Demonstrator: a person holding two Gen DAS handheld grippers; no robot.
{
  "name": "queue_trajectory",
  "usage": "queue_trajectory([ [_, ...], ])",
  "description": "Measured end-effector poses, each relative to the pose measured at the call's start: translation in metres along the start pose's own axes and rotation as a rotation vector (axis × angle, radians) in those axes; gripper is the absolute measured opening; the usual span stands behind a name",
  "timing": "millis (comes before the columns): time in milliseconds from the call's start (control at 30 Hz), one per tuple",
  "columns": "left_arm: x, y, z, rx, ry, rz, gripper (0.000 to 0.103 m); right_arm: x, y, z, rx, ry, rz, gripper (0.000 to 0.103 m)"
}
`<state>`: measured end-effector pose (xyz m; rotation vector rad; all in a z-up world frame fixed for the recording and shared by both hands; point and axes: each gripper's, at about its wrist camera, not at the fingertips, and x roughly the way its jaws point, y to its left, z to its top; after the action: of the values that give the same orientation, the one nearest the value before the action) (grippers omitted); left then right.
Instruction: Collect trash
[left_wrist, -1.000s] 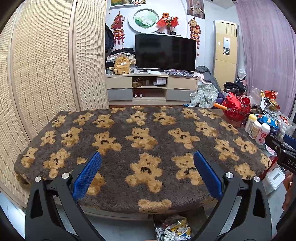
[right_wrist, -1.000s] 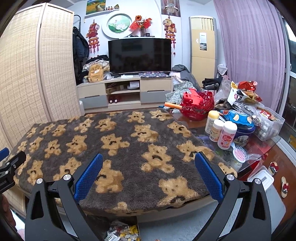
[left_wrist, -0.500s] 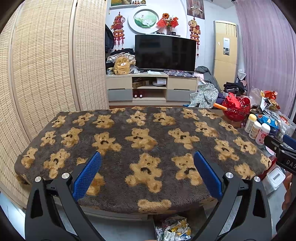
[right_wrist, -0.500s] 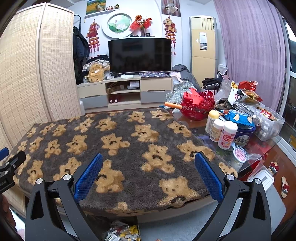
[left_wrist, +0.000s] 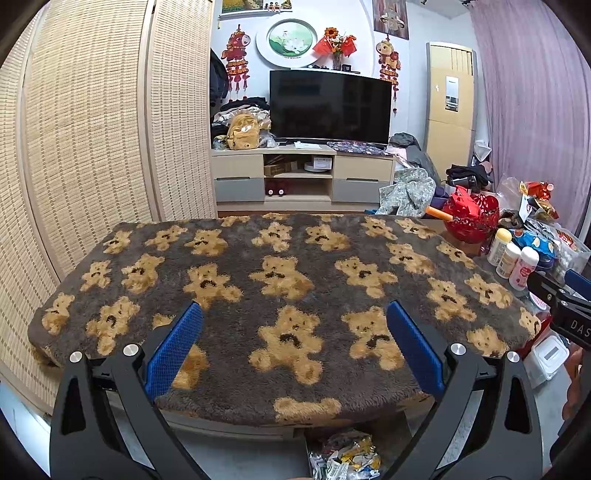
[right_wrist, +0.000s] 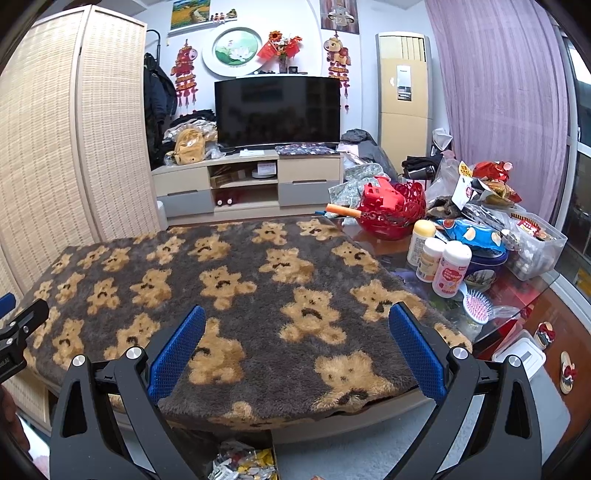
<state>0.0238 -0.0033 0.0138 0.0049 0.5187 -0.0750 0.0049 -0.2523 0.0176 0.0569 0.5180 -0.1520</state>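
Both grippers, left (left_wrist: 293, 341) and right (right_wrist: 295, 343), wide open, empty, unmoved over past second above rug (left_wrist: 280, 273); wrappers (left_wrist: 345, 459) lower centre, uncollected.

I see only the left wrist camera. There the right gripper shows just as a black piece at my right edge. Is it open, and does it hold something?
Observer: In the right wrist view the right gripper is wide open and holds nothing.
Operator: Thank you. In my view that black piece covers part of the table near the bottles. What lies there?
Observer: A pink hairbrush lies flat on the glass table, just in front of the pink-label bottle.
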Motion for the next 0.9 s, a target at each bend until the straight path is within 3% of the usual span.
queue_trajectory([
  [900, -0.0004, 0.0000, -0.0006, 0.000, 0.000, 0.001, 0.095, -0.0041, -0.0092, 0.0004, 0.022, -0.013, -0.010, 0.100],
])
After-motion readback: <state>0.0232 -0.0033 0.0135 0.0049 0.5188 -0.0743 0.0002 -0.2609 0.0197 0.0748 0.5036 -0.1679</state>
